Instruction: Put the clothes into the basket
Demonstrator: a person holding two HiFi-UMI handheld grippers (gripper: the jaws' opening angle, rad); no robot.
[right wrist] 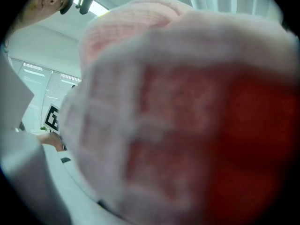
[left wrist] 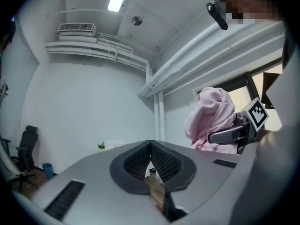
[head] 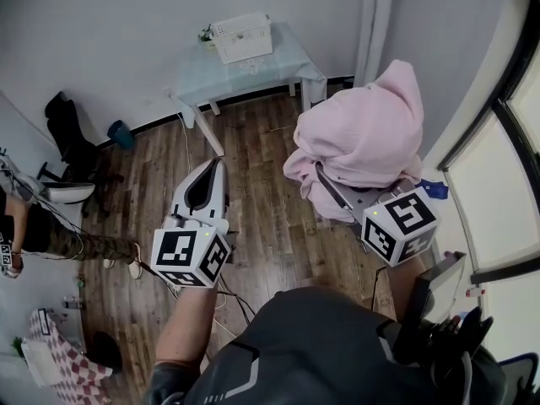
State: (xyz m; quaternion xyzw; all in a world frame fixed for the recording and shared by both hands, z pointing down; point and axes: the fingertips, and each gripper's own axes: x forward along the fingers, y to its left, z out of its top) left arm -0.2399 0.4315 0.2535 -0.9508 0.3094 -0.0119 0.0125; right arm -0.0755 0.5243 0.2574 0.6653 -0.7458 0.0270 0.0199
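R gripper [head: 342, 197] is clamping the bulky pink garment [head: 363, 133] (L gripper [head: 216, 164] is riding shut, empty); loose folds are hanging, could slip before reaching basket [head: 242, 37].

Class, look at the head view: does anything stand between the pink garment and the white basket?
Nothing visible does. Only bare wood floor lies between the garment and the basket, which sits on a table.

Open floor [head: 257, 171] left of pink garment [head: 363, 133]
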